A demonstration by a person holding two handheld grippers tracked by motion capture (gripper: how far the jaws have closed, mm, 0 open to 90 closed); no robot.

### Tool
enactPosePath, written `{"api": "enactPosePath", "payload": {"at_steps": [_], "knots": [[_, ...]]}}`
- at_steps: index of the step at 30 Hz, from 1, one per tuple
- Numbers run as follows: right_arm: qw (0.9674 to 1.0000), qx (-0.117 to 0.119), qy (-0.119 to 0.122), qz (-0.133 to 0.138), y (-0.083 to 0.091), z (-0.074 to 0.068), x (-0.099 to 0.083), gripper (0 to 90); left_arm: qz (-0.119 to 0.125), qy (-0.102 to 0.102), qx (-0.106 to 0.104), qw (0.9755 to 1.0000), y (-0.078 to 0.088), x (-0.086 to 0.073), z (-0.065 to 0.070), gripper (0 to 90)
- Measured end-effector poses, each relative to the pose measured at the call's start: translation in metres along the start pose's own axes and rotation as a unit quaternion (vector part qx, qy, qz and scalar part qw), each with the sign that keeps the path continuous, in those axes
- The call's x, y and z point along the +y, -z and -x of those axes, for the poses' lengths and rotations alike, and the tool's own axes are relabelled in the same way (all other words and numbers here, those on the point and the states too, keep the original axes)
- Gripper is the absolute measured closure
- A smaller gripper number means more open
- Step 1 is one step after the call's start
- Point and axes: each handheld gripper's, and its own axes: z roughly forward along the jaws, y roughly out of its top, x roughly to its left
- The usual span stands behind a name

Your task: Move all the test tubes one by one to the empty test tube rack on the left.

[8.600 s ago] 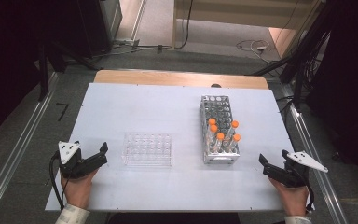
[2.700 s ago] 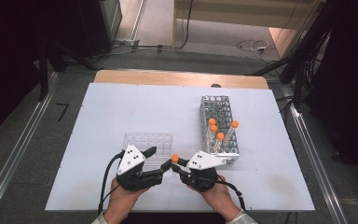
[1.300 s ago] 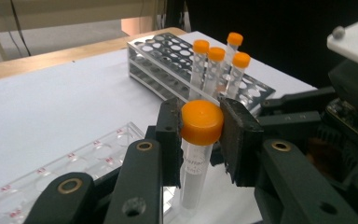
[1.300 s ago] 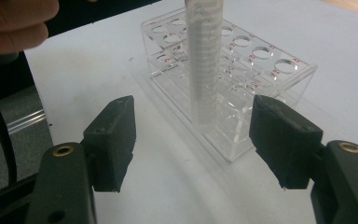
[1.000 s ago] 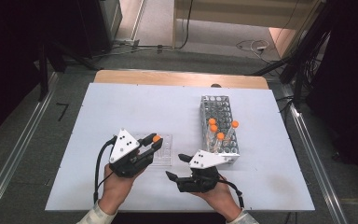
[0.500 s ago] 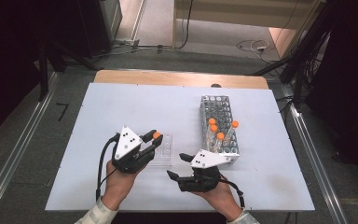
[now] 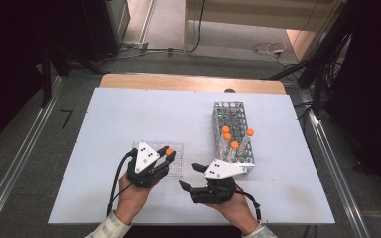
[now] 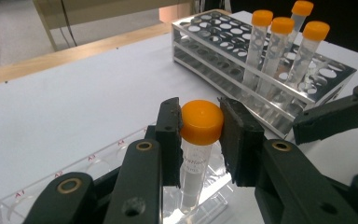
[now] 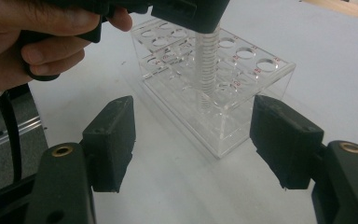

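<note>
My left gripper [image 8: 200, 135] is shut on the orange cap of a clear tube [image 8: 193, 172]; the tube [image 9: 207, 70] stands upright with its lower end down inside a hole of the clear plastic rack [image 9: 261, 77]. In the high view the left gripper [image 7: 167, 154] is over the right part of that clear rack [image 7: 177, 148], the orange cap [image 7: 169, 150] between its jaws. My right gripper [image 7: 188, 177] stands open just right of it, low over the table, nothing between its jaws [image 9: 193, 140]. A metal rack [image 7: 233, 131] holding three orange-capped tubes [image 7: 235, 146] stands further right.
The white table top [image 7: 129, 114] has free room at the left and back. A wooden strip [image 7: 188, 83] runs along its far edge. Dark floor and metal rails flank the table.
The left gripper has come down with the tube, lowering it into the clear rack. The right gripper has stayed put, open.
</note>
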Motion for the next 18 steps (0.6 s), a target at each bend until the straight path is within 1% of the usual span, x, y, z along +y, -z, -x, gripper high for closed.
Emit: {"api": "enactPosePath", "payload": {"at_steps": [5,7,8,10,11,12,13,14,15,16,17,18], "knots": [[1.0000,0.000,0.000,-0.001,0.000,0.000,0.000,29.7,-0.007,0.009,-0.005,0.9999,-0.003,-0.004,-0.001,68.2],[1.0000,-0.001,0.000,0.000,0.000,0.000,0.000,29.8,-0.010,0.011,-0.007,0.9999,-0.003,-0.004,-0.002,65.1],[1.0000,-0.001,0.000,0.000,0.000,0.000,0.000,29.8,-0.011,0.012,-0.009,0.9998,-0.004,-0.005,-0.002,65.1],[1.0000,-0.001,0.000,0.000,0.000,0.000,0.000,29.7,-0.013,0.015,-0.013,0.9997,-0.004,-0.005,-0.002,59.7],[1.0000,-0.001,-0.001,0.001,0.000,0.000,0.000,29.7,-0.012,0.018,-0.015,0.9997,-0.004,-0.004,-0.002,58.5],[1.0000,-0.001,-0.001,0.001,0.001,0.000,0.000,29.8,-0.010,0.021,-0.019,0.9995,-0.003,-0.004,-0.002,53.0],[1.0000,-0.002,-0.001,0.001,0.001,0.001,0.000,29.8,-0.007,0.025,-0.019,0.9995,-0.002,-0.004,-0.002,49.7],[1.0000,-0.002,-0.001,0.001,0.001,0.001,0.000,29.8,-0.004,0.028,-0.018,0.9994,-0.001,-0.003,-0.003,49.7],[1.0000,-0.002,-0.001,0.002,0.002,0.001,0.000,29.8,0.000,0.032,-0.017,0.9993,0.001,-0.002,-0.003,45.8],[1.0000,-0.003,-0.002,0.003,0.003,0.001,-0.001,29.8,0.005,0.036,-0.012,0.9992,0.003,-0.001,-0.003,40.7],[1.0000,-0.003,-0.003,0.005,0.005,0.003,-0.001,29.8,0.006,0.038,-0.007,0.9992,0.005,0.000,-0.004,31.0],[0.9999,-0.006,-0.006,0.006,0.006,0.003,-0.001,29.8,0.011,0.046,-0.004,0.9989,0.009,0.001,-0.007,28.1]]}}
